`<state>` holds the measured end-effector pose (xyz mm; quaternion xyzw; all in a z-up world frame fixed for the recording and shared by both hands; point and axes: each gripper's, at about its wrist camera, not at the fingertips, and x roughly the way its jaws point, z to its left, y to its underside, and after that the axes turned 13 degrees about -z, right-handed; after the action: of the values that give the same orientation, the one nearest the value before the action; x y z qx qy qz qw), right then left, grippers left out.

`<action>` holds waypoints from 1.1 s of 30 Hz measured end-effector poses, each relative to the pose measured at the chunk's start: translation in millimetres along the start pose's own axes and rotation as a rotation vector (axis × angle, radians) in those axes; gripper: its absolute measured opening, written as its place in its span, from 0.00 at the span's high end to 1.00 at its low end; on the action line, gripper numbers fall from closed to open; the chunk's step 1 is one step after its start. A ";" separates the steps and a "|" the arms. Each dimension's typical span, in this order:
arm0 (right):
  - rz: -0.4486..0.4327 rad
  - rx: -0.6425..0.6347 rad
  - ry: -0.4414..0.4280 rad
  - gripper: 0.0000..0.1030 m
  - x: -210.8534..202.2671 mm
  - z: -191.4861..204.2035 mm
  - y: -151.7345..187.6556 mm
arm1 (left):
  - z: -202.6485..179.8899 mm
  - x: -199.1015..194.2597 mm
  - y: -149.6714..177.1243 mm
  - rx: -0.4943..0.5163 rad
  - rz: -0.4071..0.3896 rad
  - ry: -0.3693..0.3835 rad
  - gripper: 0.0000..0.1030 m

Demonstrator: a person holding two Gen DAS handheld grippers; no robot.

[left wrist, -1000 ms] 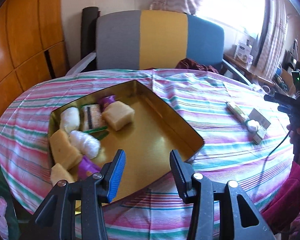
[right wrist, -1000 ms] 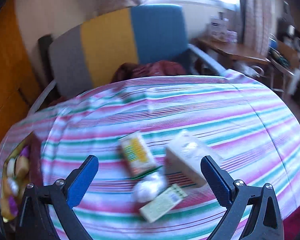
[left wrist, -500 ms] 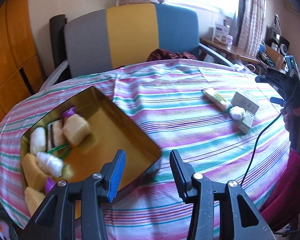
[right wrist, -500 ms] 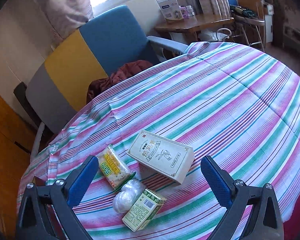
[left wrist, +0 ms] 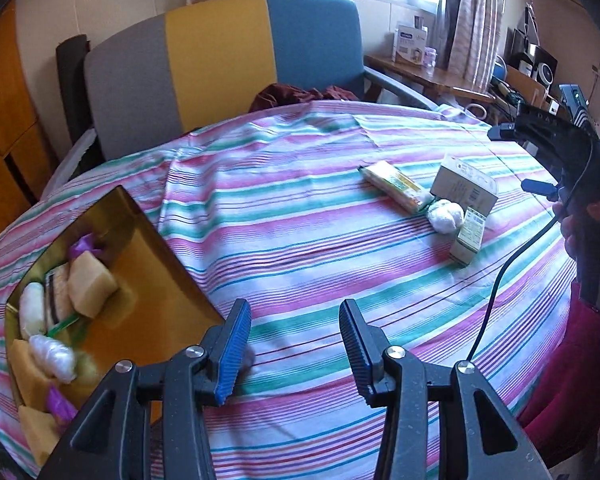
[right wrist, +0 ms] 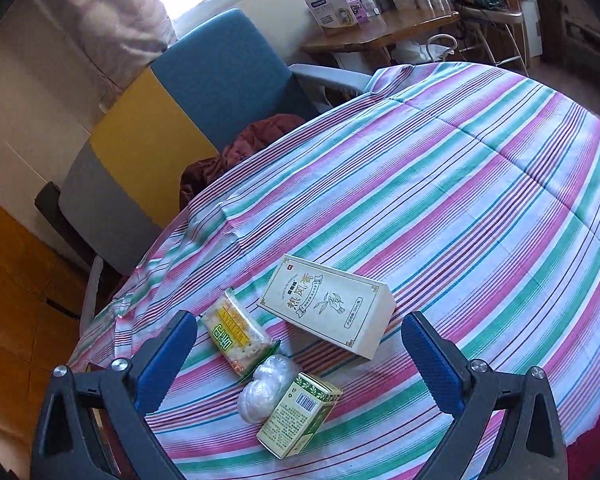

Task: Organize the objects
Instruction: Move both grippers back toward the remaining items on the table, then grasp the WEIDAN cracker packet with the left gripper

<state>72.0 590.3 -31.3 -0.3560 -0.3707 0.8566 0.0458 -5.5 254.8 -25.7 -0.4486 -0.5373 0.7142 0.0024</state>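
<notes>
A gold tin (left wrist: 152,280) sits at the left of the striped table and holds sponge blocks, white wrapped balls and purple pieces. On the right lie a cracker packet (left wrist: 396,186) (right wrist: 236,338), a cream box (left wrist: 464,188) (right wrist: 328,308), a white wrapped ball (left wrist: 444,216) (right wrist: 266,386) and a small green box (left wrist: 470,236) (right wrist: 300,414). My left gripper (left wrist: 294,344) is open and empty, just right of the tin's near corner. My right gripper (right wrist: 300,356) is open wide and empty, hovering over the four loose items; it also shows in the left wrist view (left wrist: 540,152).
A grey, yellow and blue chair (left wrist: 220,76) stands behind the table with a dark red cloth (right wrist: 236,160) on its seat. A wooden side desk (right wrist: 380,34) with boxes is at the back right. Wooden cabinets (left wrist: 4,120) are on the left.
My left gripper has swung right, so the tin has slid to the left edge of view. My right gripper has risen and tilted down over the loose items.
</notes>
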 end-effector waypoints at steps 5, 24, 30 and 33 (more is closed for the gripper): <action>-0.010 0.017 0.007 0.00 -2.0 -3.4 -2.3 | -8.1 16.6 -1.4 -0.009 0.035 0.030 0.55; -0.001 0.142 -0.024 0.00 -3.7 -19.9 -7.7 | -55.9 124.7 -61.5 -0.185 0.178 0.207 0.48; 0.020 0.135 -0.056 0.00 -0.9 -15.6 -6.3 | -76.3 168.7 -84.5 -0.237 0.226 0.221 0.41; 0.021 0.125 -0.067 0.00 -1.7 -13.1 -6.2 | -85.0 186.9 -96.8 -0.243 0.222 0.203 0.34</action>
<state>80.5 602.1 -32.5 -0.3274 -0.3140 0.8899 0.0466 -108.9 451.5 -72.2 -0.5720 -0.5637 0.5910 -0.0763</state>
